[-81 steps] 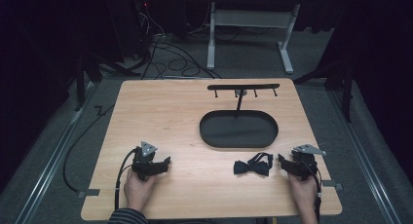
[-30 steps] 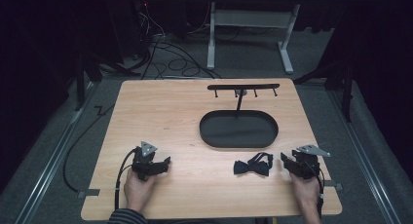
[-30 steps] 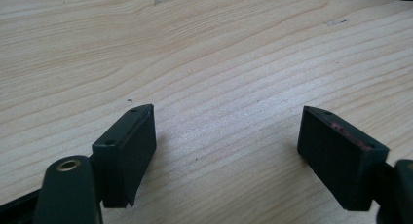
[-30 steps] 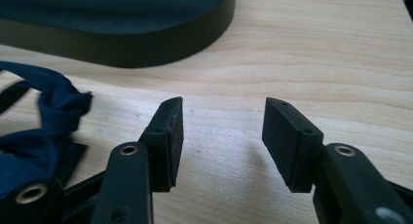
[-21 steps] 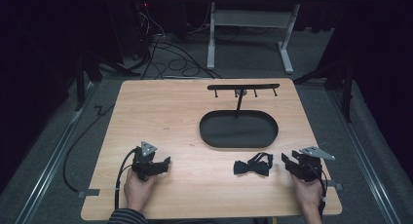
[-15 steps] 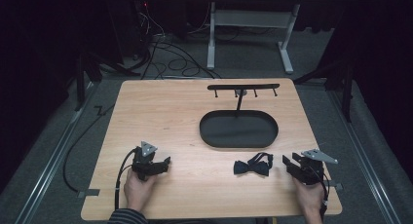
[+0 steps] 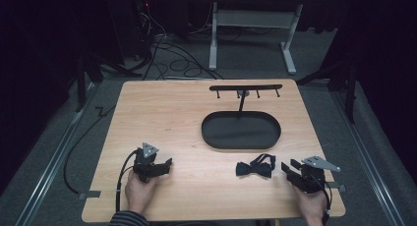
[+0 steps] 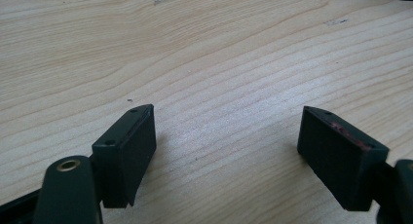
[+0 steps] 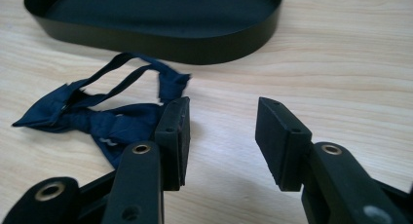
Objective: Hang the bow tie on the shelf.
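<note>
Navy bow tie (image 9: 104, 119) lies just left of the right gripper (image 9: 221, 131), jaws apart, gripping nothing. A nip on its loose strap risks dragging it. Left gripper (image 8: 226, 151) rests wide open.

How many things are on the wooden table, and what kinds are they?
Bow tie, dark blue: 1
Oval tray, black: 1
Hook rack on a post, black: 1
Handheld grippers, left gripper and right gripper, both open: 2
Total: 5
</note>
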`<state>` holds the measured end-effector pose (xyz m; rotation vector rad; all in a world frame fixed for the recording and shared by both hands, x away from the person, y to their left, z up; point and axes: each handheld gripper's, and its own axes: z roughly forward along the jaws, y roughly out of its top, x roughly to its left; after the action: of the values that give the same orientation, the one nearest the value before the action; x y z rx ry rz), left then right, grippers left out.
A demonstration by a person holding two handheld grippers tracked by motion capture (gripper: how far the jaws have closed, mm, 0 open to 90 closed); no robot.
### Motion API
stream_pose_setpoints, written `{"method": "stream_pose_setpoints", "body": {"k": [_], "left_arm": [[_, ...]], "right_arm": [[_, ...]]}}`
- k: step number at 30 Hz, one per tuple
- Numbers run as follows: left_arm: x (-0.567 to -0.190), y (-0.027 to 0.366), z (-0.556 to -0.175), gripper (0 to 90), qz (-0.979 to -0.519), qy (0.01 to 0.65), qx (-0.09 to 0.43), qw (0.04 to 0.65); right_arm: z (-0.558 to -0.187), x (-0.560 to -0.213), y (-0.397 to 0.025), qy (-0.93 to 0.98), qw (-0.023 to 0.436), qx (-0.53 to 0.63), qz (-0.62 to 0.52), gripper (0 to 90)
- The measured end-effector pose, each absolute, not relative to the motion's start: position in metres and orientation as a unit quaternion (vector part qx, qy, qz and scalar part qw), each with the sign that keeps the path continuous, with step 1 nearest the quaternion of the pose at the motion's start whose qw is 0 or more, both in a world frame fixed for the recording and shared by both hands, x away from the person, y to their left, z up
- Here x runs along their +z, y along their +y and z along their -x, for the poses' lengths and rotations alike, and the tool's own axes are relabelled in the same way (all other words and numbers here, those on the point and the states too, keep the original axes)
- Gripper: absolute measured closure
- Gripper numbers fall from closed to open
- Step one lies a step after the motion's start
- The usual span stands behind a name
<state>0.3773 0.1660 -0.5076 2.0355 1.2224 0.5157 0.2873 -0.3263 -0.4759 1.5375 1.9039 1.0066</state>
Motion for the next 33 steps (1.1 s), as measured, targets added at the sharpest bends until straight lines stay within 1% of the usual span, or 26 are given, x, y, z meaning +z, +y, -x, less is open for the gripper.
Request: {"method": "stream_pose_setpoints", "body": {"k": [8, 19, 24, 25, 26, 27, 29, 33], "left_arm": [[-0.508, 0.166, -0.377, 22.3, -0.785, 0.471, 0.199, 0.348], [-0.508, 0.166, -0.377, 22.3, -0.785, 0.471, 0.199, 0.348], [-0.508, 0.166, -0.377, 22.3, -0.785, 0.471, 0.199, 0.348], [-0.508, 0.166, -0.377, 22.3, -0.785, 0.471, 0.199, 0.348], [-0.508, 0.166, -0.377, 22.3, -0.785, 0.471, 0.199, 0.348], [-0.508, 0.166, -0.377, 22.3, -0.785, 0.471, 0.199, 0.348], [-0.508, 0.166, -0.377, 22.3, -0.785, 0.471, 0.199, 0.348], [-0.508, 0.166, -0.377, 22.3, -0.785, 0.472, 0.199, 0.348]], "right_arm": [[-0.291, -0.476, -0.311, 0.704, 0.232, 0.379, -0.554, 57.9], [-0.31, -0.487, -0.301, 0.711, 0.209, 0.381, -0.553, 58.4], [-0.314, -0.491, -0.299, 0.711, 0.201, 0.38, -0.557, 65.5], [-0.315, -0.492, -0.299, 0.711, 0.198, 0.381, -0.557, 69.7], [-0.315, -0.492, -0.299, 0.711, 0.198, 0.381, -0.557, 69.7], [-0.314, -0.492, -0.299, 0.711, 0.199, 0.381, -0.556, 73.8], [-0.314, -0.492, -0.299, 0.712, 0.199, 0.382, -0.555, 75.3], [-0.314, -0.487, -0.298, 0.714, 0.202, 0.39, -0.545, 81.0]]}}
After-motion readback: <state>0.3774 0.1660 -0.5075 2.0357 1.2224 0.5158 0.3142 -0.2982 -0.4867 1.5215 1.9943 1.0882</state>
